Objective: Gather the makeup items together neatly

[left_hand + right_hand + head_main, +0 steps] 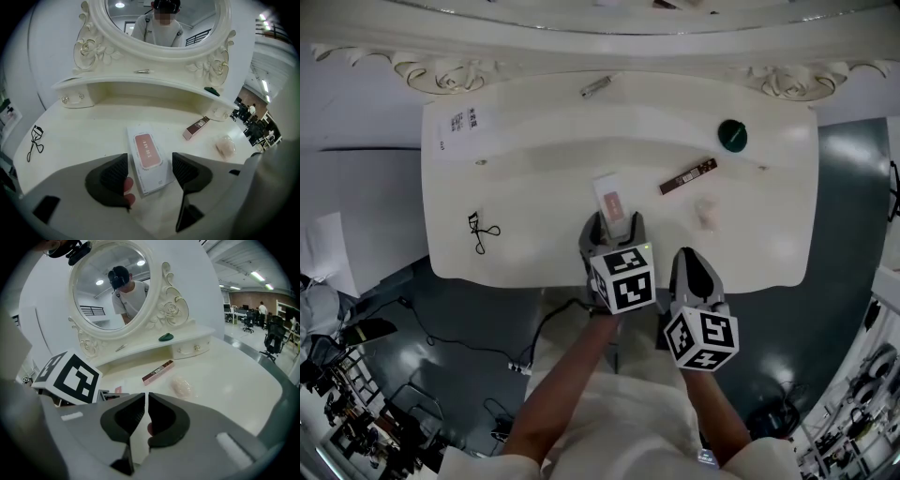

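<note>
L gripper (149, 161) spread, pink-white box (145, 150) btwn jaws, not gripped; R gripper (145, 401) pressed together, empty.

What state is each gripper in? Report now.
Left gripper: open, white box between its jaws, not gripped.
Right gripper: shut, empty.

Head view looks steeply down on the dressing table (534, 187); both gripper views sit low, close — facing the far mirror (201, 21) they share.
</note>
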